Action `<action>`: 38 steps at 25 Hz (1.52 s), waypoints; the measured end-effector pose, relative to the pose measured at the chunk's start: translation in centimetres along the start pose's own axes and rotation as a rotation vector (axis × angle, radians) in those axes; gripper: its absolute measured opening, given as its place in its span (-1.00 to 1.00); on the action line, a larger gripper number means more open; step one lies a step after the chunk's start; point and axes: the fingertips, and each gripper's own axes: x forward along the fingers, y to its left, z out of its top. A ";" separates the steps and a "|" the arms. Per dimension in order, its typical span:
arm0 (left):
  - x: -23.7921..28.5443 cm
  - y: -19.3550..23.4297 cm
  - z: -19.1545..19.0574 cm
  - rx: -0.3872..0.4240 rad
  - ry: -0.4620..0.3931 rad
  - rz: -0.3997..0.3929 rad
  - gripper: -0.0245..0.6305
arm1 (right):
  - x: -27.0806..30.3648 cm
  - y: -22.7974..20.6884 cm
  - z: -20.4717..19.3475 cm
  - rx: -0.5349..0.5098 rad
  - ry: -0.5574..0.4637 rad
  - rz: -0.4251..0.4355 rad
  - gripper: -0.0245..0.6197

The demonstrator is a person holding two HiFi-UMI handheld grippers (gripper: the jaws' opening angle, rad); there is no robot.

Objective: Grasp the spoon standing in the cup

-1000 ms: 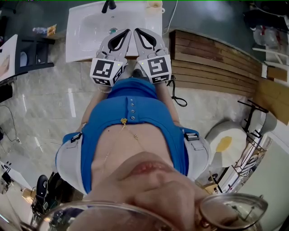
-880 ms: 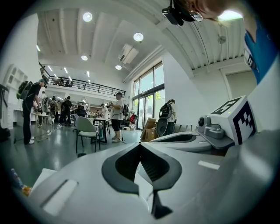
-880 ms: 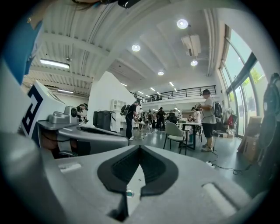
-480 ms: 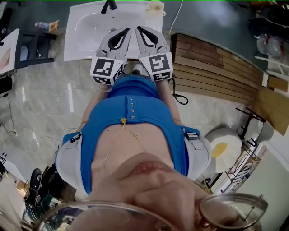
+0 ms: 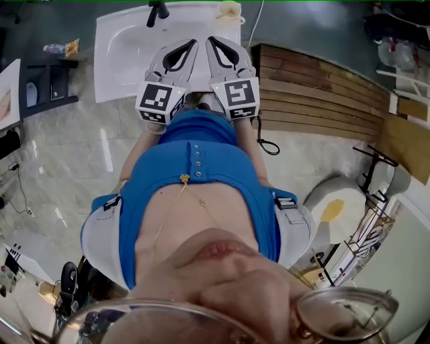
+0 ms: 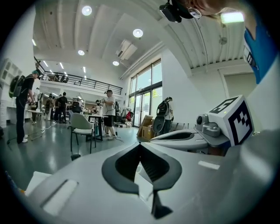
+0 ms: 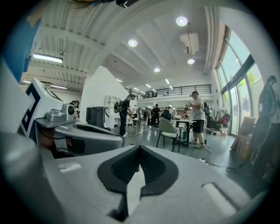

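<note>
The left tool and the right tool are held side by side, close together, in front of the blue shirt. In the head view both are seen over the near rim of a white sink.

In the left gripper view the jaws of the left tool are seen closed tip to tip, with nothing gripped between them. In the right gripper view the right tool is likewise closed at the tips and empty. Each tool is partly seen in the other's view, cut off by the frame edge.

Both gripper views are pointed out over a large hall, where a chair and standing people are seen far beyond the jaws. Neither the sink nor the task's things are caught in them.

A dark faucet is seen beyond the left tool, cropped by the top edge. A small pale vessel is set at the far rim of the sink, beyond the right tool. It is possibly the cup, but it is too small and too cropped to be sure. The spoon cannot be made out in any view, so its long axis and heading cannot be told.

A slatted wooden platform lies to the right of the right tool.
</note>
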 end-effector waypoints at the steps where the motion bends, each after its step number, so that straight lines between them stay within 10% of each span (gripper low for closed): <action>1: 0.2 0.3 0.1 0.000 0.000 -0.020 -0.93 | 0.3 0.0 0.1 0.007 0.000 -0.018 -0.92; 26: 0.2 8.2 0.3 -0.010 0.032 -0.321 -0.93 | 7.3 -0.5 -1.1 0.021 0.120 -0.310 -0.92; 38: 1.6 9.1 -0.3 -0.019 0.053 -0.261 -0.93 | 6.8 -2.5 -2.1 0.012 0.145 -0.283 -0.92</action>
